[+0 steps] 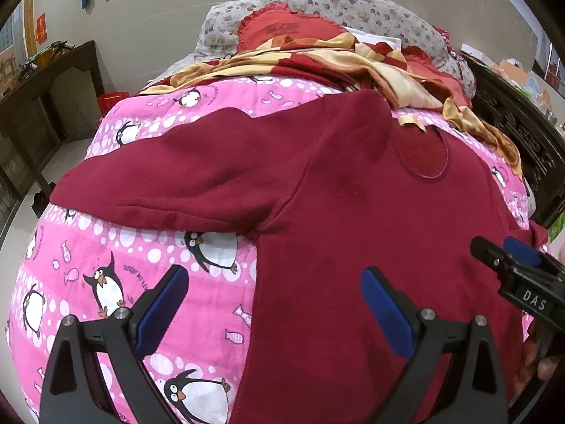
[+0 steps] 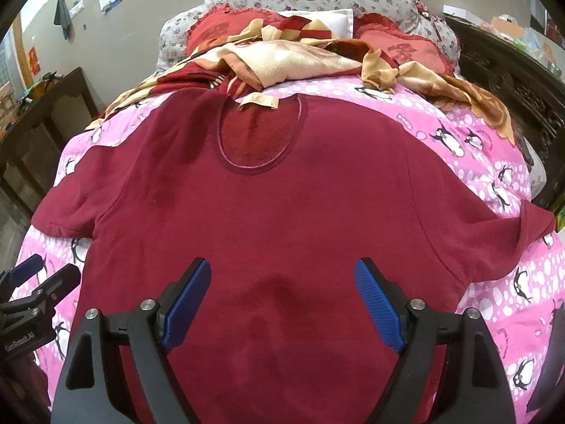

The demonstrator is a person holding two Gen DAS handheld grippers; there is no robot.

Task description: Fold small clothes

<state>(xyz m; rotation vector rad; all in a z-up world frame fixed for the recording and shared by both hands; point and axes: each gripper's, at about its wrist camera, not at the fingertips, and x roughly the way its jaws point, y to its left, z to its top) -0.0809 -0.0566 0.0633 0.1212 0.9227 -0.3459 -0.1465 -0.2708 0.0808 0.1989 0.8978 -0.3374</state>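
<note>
A dark red short-sleeved shirt (image 2: 282, 205) lies spread flat on a pink penguin-print bedspread (image 2: 494, 282), neckline and tan label (image 2: 257, 103) toward the pillows, sleeves out to both sides. It also shows in the left wrist view (image 1: 353, 229), with its left sleeve (image 1: 176, 180) stretched out. My left gripper (image 1: 273, 296) is open and empty above the shirt's left side edge. My right gripper (image 2: 282, 293) is open and empty above the shirt's lower middle. The right gripper shows at the right edge of the left wrist view (image 1: 505, 252); the left gripper shows at the left edge of the right wrist view (image 2: 46, 275).
A crumpled red and beige blanket (image 2: 282, 56) and red pillows (image 2: 406, 49) lie at the head of the bed. A dark wooden cabinet (image 1: 35, 113) stands to the left, a carved dark wooden frame (image 2: 512, 81) to the right.
</note>
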